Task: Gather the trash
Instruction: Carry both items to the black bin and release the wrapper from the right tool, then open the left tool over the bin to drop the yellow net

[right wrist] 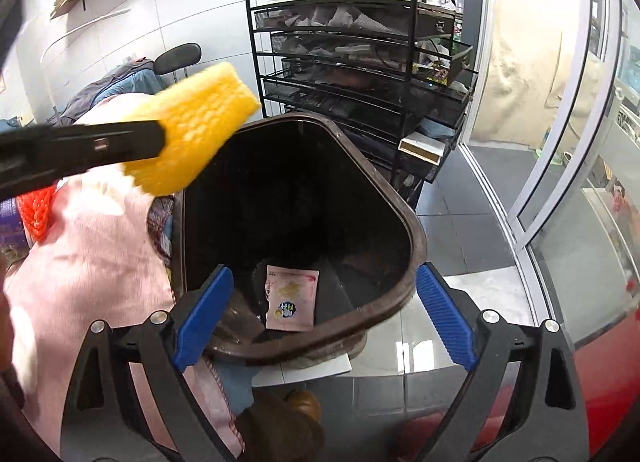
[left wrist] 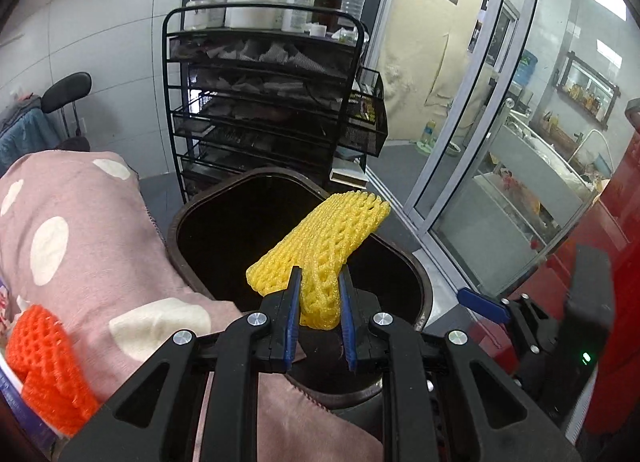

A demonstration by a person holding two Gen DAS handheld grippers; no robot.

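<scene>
From the left wrist view, the left gripper (left wrist: 319,302) is clamped on a yellow foam net (left wrist: 320,250), which sticks out ahead of its fingers over the open mouth of the brown bin (left wrist: 416,282); an orange foam net (left wrist: 48,362) lies to its left on the pink spotted cloth (left wrist: 92,221).

From the right wrist view, the right gripper (right wrist: 324,322) hangs with fingers spread apart and empty, the bin right ahead; a pink sachet (right wrist: 291,298) lies inside. The step looks like dropping: next, the left fingers need to part above the bin

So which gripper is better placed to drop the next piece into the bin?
Left. The left gripper is shut on the yellow foam net above the open bin. The right gripper is open and empty.
</scene>
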